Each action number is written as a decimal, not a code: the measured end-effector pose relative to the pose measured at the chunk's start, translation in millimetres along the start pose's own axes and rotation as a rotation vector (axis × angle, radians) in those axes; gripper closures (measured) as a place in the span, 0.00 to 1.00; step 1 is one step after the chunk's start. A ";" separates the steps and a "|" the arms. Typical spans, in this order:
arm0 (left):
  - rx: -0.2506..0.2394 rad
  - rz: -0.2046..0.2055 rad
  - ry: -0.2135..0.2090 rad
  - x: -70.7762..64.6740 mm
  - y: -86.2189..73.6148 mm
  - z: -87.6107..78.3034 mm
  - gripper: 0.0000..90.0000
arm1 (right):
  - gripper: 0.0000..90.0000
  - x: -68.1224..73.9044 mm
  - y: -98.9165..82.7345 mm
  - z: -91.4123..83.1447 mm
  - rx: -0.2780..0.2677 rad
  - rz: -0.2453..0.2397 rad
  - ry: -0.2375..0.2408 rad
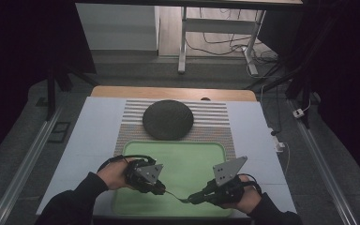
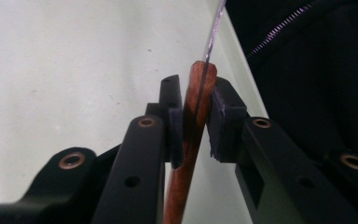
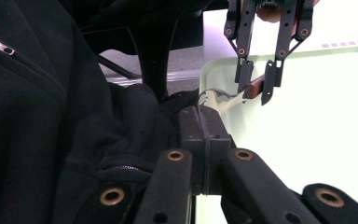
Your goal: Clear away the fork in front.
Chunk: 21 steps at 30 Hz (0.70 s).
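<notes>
Over the green tray [image 1: 136,149], lower centre, my left gripper [image 2: 196,122] pinches the wooden handle [image 2: 192,140], right gripper [image 3: 204,122] clamps the metal end [image 3: 219,99]; uneven pulling could twist it free

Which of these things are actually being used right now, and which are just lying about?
In use:
- wooden-handled utensil, held at both ends
- left gripper, on its wooden handle
- right gripper, shut on its metal end
- green tray, beneath them

Lying about:
- dark round dish
- striped mat
</notes>
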State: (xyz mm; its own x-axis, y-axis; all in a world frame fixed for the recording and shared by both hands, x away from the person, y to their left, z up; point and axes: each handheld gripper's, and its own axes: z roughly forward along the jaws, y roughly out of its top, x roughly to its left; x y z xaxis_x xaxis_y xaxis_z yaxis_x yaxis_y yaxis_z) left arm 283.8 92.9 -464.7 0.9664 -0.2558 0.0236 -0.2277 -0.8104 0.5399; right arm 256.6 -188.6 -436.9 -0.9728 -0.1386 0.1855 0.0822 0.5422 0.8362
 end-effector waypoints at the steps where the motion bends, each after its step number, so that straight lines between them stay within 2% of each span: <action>1: 0.005 0.006 -0.006 -0.6 -0.3 0.3 0.86 | 1.00 -0.3 -0.8 0.5 0.001 0.006 0.000; 3: 0.016 0.014 -0.010 -2.2 -1.0 0.2 0.88 | 0.97 -0.7 -2.1 0.9 0.009 0.006 -0.025; 4: 0.018 0.003 -0.014 -2.2 -1.4 0.0 0.88 | 0.96 -1.4 -3.0 0.3 0.019 0.006 -0.061; 6: 0.021 -0.032 -0.010 -2.0 -2.3 -0.3 0.88 | 0.92 -1.7 -4.2 0.1 0.018 0.011 -0.104; 7: 0.025 -0.051 -0.008 -1.9 -2.7 -0.5 0.88 | 0.92 -1.7 -4.2 0.1 0.018 0.011 -0.104; 8: 0.025 -0.071 -0.005 -1.9 -3.4 -0.5 0.88 | 0.86 -2.5 -5.2 -0.1 0.024 0.019 -0.152; 10: 0.026 -0.100 0.002 -2.7 -4.8 -0.8 0.88 | 0.81 -3.0 -6.3 -1.2 0.023 0.036 -0.199; 11: 0.024 -0.120 0.006 -3.7 -5.4 -0.9 0.88 | 0.81 -3.0 -6.3 -1.2 0.023 0.036 -0.199; 12: 0.026 -0.137 0.010 -4.6 -5.8 -1.3 0.88 | 0.74 -3.0 -7.2 -3.4 0.012 0.046 -0.242; 13: 0.029 -0.162 0.014 -5.5 -6.2 -2.0 0.88 | 0.72 -3.2 -7.4 -5.0 0.003 0.054 -0.262; 15: 0.026 -0.214 0.028 -7.4 -7.1 -3.6 0.88 | 0.69 -3.1 -7.7 -6.7 -0.004 0.063 -0.279; 18: 0.035 -0.272 0.053 -9.2 -9.1 -7.0 0.88 | 0.60 -2.0 -8.6 -10.9 -0.001 0.075 -0.361; 19: 0.038 -0.293 0.058 -9.7 -9.9 -7.9 0.88 | 0.54 -0.5 -10.0 -12.2 -0.005 0.093 -0.404; 20: 0.037 -0.317 0.066 -10.4 -10.7 -8.4 0.88 | 0.54 -0.5 -10.0 -12.2 -0.005 0.093 -0.404; 21: 0.034 -0.342 0.075 -10.9 -11.7 -8.8 0.88 | 0.51 1.3 -11.5 -13.3 0.003 0.111 -0.442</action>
State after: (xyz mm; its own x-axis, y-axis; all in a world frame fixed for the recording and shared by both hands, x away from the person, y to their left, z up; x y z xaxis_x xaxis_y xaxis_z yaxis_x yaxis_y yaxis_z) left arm 277.0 109.8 -463.9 0.9932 0.0718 -0.0913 0.1080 -0.8600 0.4987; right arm 257.3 -206.1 -439.4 -0.9572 0.2873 0.0349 0.1909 0.5363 0.8222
